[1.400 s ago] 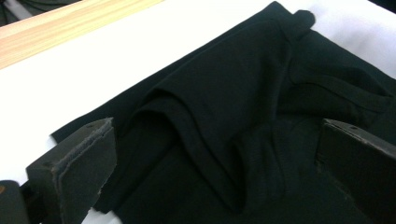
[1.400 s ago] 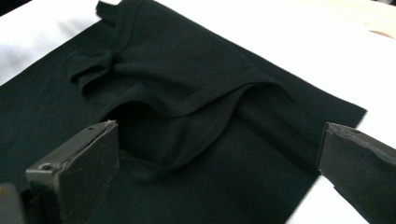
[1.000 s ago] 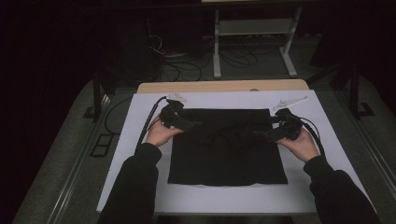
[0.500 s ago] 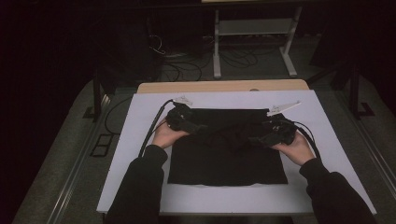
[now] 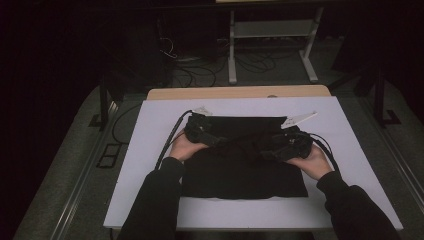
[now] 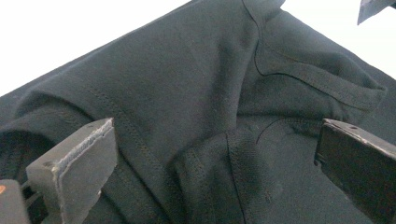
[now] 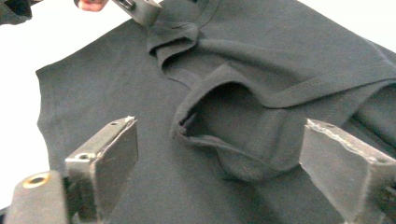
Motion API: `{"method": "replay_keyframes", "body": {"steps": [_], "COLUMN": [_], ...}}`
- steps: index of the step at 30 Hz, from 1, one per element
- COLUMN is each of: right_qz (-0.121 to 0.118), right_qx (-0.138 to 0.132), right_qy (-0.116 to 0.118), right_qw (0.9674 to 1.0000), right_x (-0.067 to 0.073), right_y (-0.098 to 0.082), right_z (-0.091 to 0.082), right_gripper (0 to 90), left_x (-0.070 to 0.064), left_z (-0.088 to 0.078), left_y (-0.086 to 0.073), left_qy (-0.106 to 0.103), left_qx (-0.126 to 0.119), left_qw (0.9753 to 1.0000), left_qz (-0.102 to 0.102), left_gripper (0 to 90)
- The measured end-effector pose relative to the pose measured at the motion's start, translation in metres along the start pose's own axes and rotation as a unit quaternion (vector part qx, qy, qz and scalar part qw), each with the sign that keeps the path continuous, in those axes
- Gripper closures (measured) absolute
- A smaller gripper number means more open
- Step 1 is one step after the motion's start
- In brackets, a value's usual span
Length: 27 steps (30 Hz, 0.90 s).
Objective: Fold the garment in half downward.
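Observation:
A black T-shirt point(image 5: 245, 175) lies flat on the white table top point(image 5: 150, 150), its upper part bunched between my hands. My left gripper point(image 5: 219, 140) hovers over the shirt's upper left and is open in the left gripper view point(image 6: 215, 135), a folded sleeve hem point(image 6: 233, 158) lying loose between the jaws. My right gripper point(image 5: 269, 150) is over the upper right. Its jaws point(image 7: 219, 123) have just been closing and stand wide on either side of a curled sleeve opening point(image 7: 261, 135) without touching it. A jaw of the left gripper point(image 7: 140, 9) shows at the top of the right gripper view.
The white table top leaves bare margins on both sides and in front of the shirt. A wooden edge point(image 5: 235, 93) runs along the back. Behind it stand a metal frame point(image 5: 270, 30) and floor cables point(image 5: 195, 75). Gripper cables trail at the left point(image 5: 170, 140) and right point(image 5: 327, 147).
Both grippers have moved inward from the shirt's top corners toward its middle and slightly nearer the person. The shirt's upper part is more bunched than before.

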State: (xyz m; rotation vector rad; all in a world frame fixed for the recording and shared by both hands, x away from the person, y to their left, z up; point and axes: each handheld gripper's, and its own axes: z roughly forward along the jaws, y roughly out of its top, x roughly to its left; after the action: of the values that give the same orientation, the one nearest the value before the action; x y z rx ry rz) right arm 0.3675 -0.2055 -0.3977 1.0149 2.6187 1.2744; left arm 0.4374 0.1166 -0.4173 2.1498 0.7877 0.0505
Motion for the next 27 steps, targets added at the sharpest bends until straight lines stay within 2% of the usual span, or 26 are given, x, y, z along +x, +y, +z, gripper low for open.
{"method": "replay_keyframes", "body": {"steps": [7,10,15,21,25,27], "right_qz": [-0.005,-0.009,-0.019,-0.031,-0.032,-0.033], "right_qx": [0.007,0.01,0.012,0.02,0.026,0.026], "right_qy": [0.003,0.005,0.009,0.017,0.01,0.007], "right_qw": [1.0,0.9999,0.9997,0.9992,0.9991,0.9991], "right_x": [0.003,0.005,0.008,0.011,0.012,0.012], "right_y": [0.0,0.0,0.0,0.0,0.0,0.0], "right_z": [0.006,0.009,0.013,0.019,0.023,0.024], "right_gripper": [15.1,17.6,27.3,37.8,48.3,52.1], "left_x": [-0.001,-0.002,-0.003,0.0,0.0,-0.001], "left_z": [0.006,0.007,0.009,0.014,0.016,0.016], "left_y": [-0.001,-0.001,-0.002,-0.004,-0.005,-0.006], "left_qy": [-0.005,-0.007,-0.017,-0.015,-0.018,-0.017], "left_qx": [0.005,0.004,0.011,0.016,0.015,0.016], "left_qw": [1.0,1.0,0.9998,0.9997,0.9997,0.9997], "left_qz": [0.0,0.001,0.005,-0.003,-0.005,0.003], "left_gripper": [0.5,5.1,13.3,14.8,21.7,26.9]}}
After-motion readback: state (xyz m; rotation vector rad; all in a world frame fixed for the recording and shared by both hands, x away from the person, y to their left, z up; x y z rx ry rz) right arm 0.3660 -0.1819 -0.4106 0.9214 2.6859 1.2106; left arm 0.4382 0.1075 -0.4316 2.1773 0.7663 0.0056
